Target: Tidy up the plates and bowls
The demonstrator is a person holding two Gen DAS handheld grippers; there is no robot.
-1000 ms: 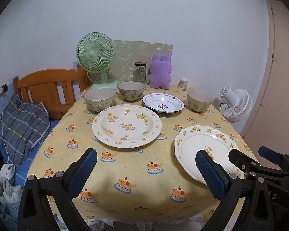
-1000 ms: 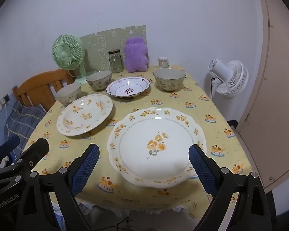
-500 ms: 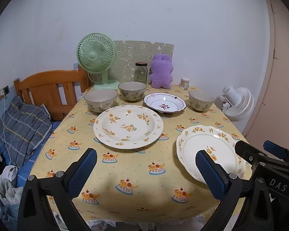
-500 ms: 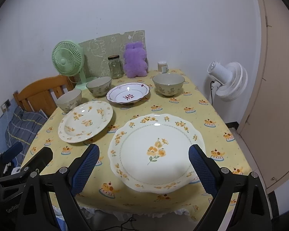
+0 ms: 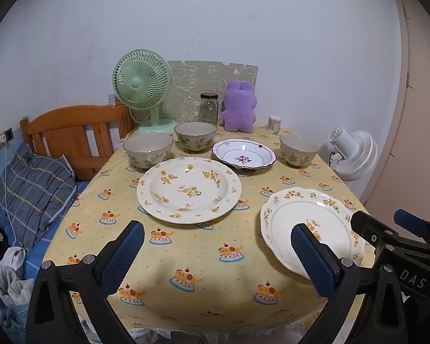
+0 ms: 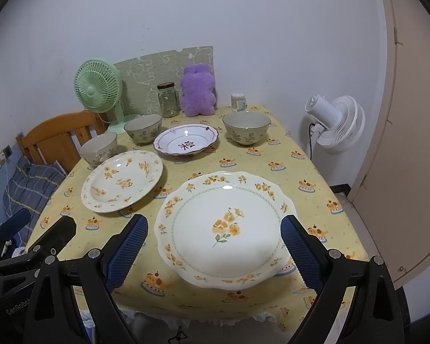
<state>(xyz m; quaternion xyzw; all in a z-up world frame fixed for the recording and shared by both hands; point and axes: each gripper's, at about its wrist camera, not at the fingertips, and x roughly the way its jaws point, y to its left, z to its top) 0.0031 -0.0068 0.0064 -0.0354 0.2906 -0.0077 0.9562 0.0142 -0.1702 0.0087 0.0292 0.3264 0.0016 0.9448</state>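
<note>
Both tools hang spread wide and empty above the near edge of the bench (image 5: pixel 203 261). Straight ahead of the right hand-held gripper (image 6: pixel 213 243), between its blue pads, lies the scalloped plate (image 6: pixel 223 229). The left hand-held gripper (image 5: pixel 215 250) faces the round flowered plate (image 5: pixel 188 189) just beyond it. Farther off sit three bowls, left (image 5: pixel 148 149), middle (image 5: pixel 195 136) and right (image 5: pixel 298 149), with a purple-rimmed dish (image 5: pixel 243 153) between the latter two. A green fan (image 5: pixel 142 84), jar (image 5: pixel 208 108) and purple plush toy (image 5: pixel 239 106) stand at the far wall
</note>
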